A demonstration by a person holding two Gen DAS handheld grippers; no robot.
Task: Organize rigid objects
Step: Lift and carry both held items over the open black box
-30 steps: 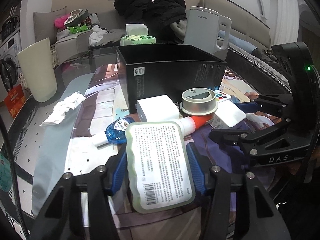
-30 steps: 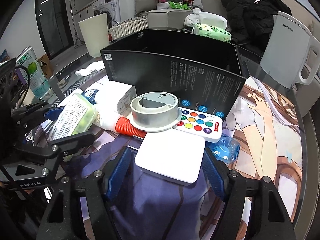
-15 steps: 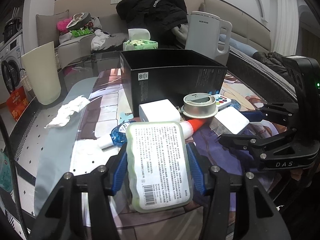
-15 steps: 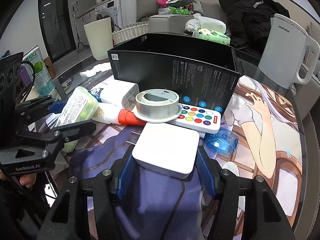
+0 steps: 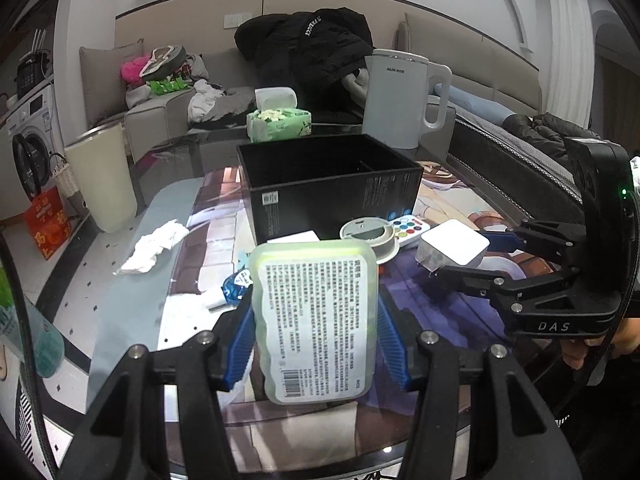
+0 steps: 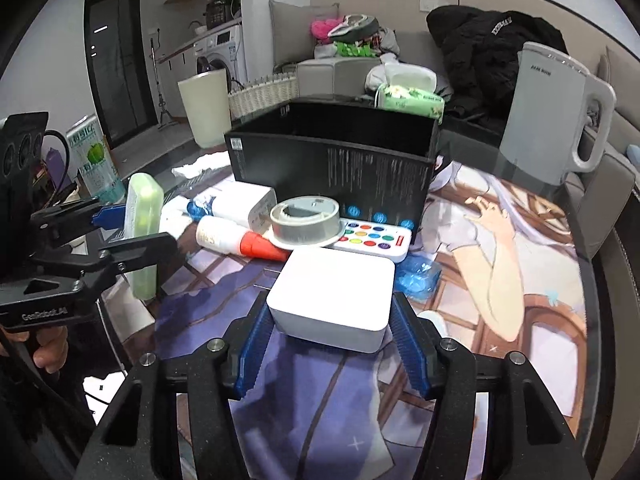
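The left gripper [image 5: 316, 320] was clamped on a flat green case [image 5: 315, 320], held clear of the table with its printed label facing up. The right gripper [image 6: 332, 328] was clamped on a white square charger [image 6: 332, 296], its blue pads [image 6: 256, 344] pressed against both sides. Beyond both grippers' fingertips an open black box [image 6: 332, 160] stood on the printed mat [image 6: 500, 280]. Between the box and the right gripper lay a grey tape roll [image 6: 306, 220], a coloured-button remote [image 6: 372, 238] and a red-capped glue bottle [image 6: 240, 240].
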